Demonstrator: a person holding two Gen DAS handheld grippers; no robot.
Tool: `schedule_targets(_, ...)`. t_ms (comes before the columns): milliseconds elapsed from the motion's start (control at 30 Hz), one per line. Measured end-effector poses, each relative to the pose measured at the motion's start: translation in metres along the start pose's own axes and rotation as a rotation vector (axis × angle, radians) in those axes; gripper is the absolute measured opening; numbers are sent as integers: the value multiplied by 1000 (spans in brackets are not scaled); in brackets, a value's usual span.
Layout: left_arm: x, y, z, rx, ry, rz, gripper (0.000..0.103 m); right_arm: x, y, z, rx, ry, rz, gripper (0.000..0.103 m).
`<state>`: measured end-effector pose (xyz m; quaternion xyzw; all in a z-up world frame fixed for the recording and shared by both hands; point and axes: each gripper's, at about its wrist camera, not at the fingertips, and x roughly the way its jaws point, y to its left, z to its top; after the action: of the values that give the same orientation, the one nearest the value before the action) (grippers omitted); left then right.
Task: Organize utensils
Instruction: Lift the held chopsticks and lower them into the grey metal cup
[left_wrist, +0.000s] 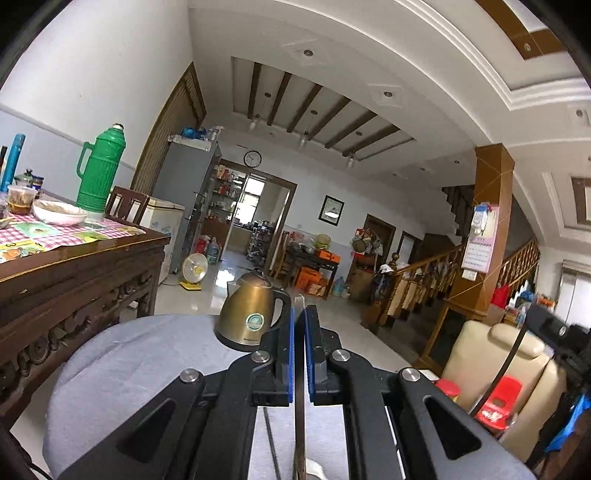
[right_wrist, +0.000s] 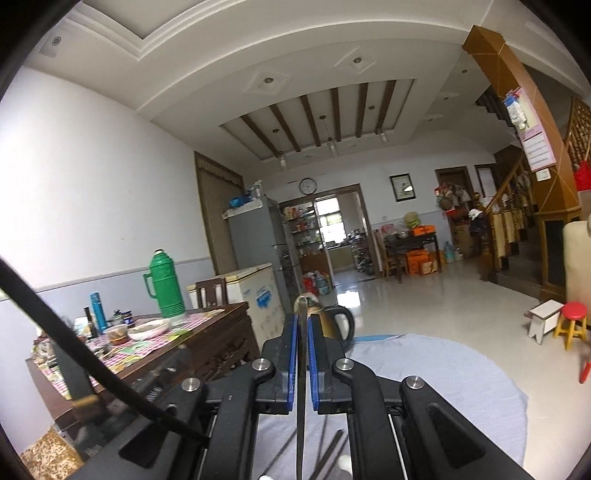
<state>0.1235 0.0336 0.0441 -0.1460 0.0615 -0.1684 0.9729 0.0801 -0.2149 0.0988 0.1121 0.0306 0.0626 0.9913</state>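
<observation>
Left wrist view: a flat metal utensil is pinched upright by the left gripper, lifted above the grey round table near the kettle. Likewise, a round-tipped utensil is clamped by the right gripper, presumably for sorting.

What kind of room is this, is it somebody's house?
Most likely a family home's big open living and dining room. A wooden dining table holds a green thermos and bowls, a fridge stands by the wall, a wooden staircase leads up, and a brass kettle sits on a round grey table.
</observation>
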Motion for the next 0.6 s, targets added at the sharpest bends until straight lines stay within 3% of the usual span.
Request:
schedule_targets(333, -1, -8, -22, 80, 31, 21, 5, 24, 4, -37, -4, 147, 15, 6)
schedule_targets(600, -6, -1, -26, 79, 57, 28, 5, 18, -8, -52, 15, 186, 4, 6)
